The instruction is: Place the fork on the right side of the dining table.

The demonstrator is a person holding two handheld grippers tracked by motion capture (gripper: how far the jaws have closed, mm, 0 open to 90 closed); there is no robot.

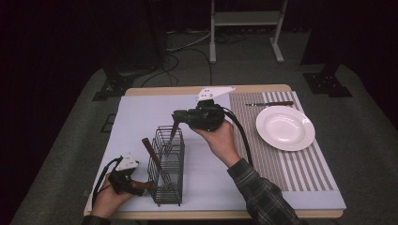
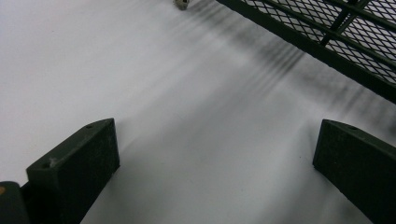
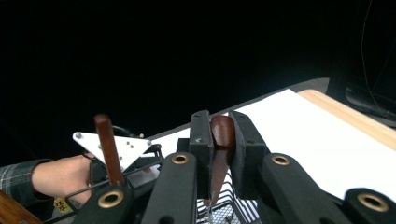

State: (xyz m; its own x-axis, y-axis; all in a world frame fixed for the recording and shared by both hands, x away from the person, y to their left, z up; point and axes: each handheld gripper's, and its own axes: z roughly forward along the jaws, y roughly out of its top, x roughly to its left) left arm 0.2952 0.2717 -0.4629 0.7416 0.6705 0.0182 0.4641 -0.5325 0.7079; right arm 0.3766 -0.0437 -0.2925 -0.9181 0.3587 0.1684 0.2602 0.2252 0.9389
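With right gripper (image 1: 177, 123) fingers clenched on 1 wooden-handled utensil (image 3: 221, 140), we lift it from the rack (image 1: 168, 164); left gripper (image 1: 141, 186) fingers released; next, probably carry it clear toward the plate (image 1: 285, 127).

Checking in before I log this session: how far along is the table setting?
Done: one wooden-handled knife lies beside the white plate. In hand: the right tool is shut on a utensil's wooden handle over the wire caddy. Left: another wooden-handled utensil stands in the caddy; the left tool rests open beside it.

Right tool (image 3: 219, 140) raised, jaws clamped together; left tool (image 2: 215, 163) low, jaws spread wide.
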